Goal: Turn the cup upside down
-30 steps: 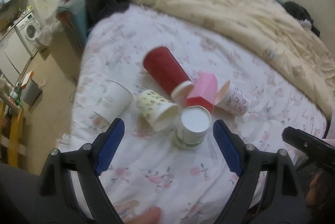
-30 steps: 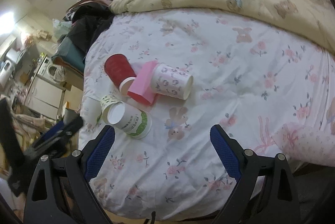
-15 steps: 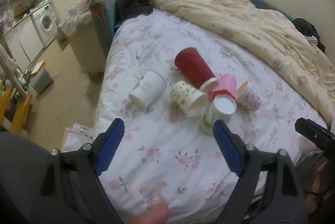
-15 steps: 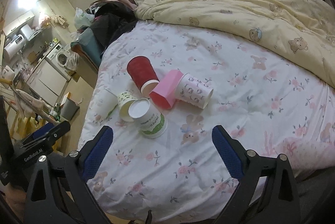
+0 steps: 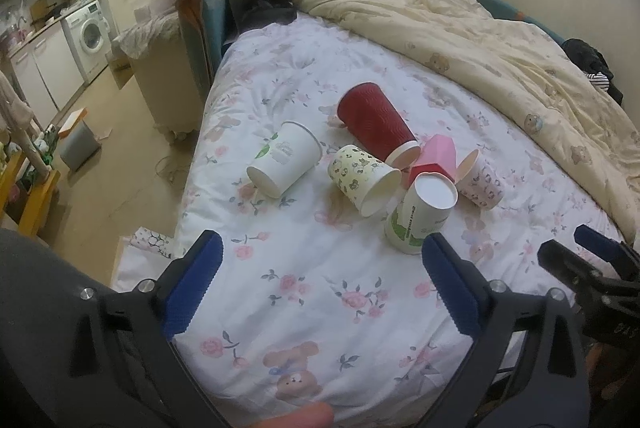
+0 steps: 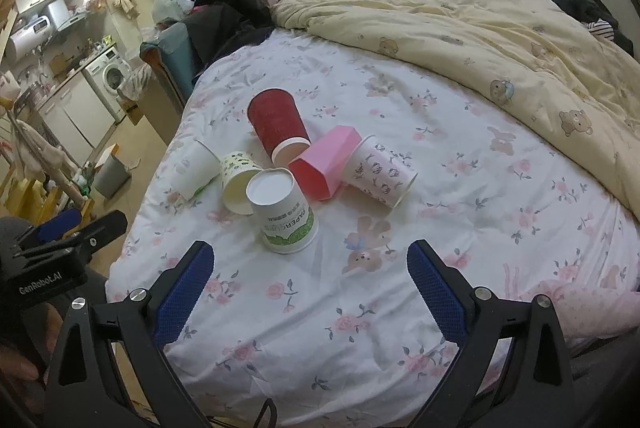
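Most of both views is filled by a bed (image 5: 320,288) covered with a white floral sheet, and a cream duvet (image 5: 500,39) is heaped across the upper right of the frame. A washing machine (image 5: 90,31) is seen at the upper left.

At the bottom of each wrist view, the left gripper (image 5: 320,288) and the right gripper (image 6: 310,292) are held above the near edge of the bed, each with its blue-padded fingers spread wide and nothing between them.

A cluster of cups is found at the centre. The red cup (image 6: 278,125) lies on its side, rim toward the camera. The green-printed cup (image 6: 282,216) stands upside down just beyond the grippers, base uppermost. Beside it lie a pink box (image 6: 326,161), a flower-patterned cup (image 6: 382,171), a bear-patterned cup (image 5: 362,177) and a white cup (image 5: 286,157), all on their sides.
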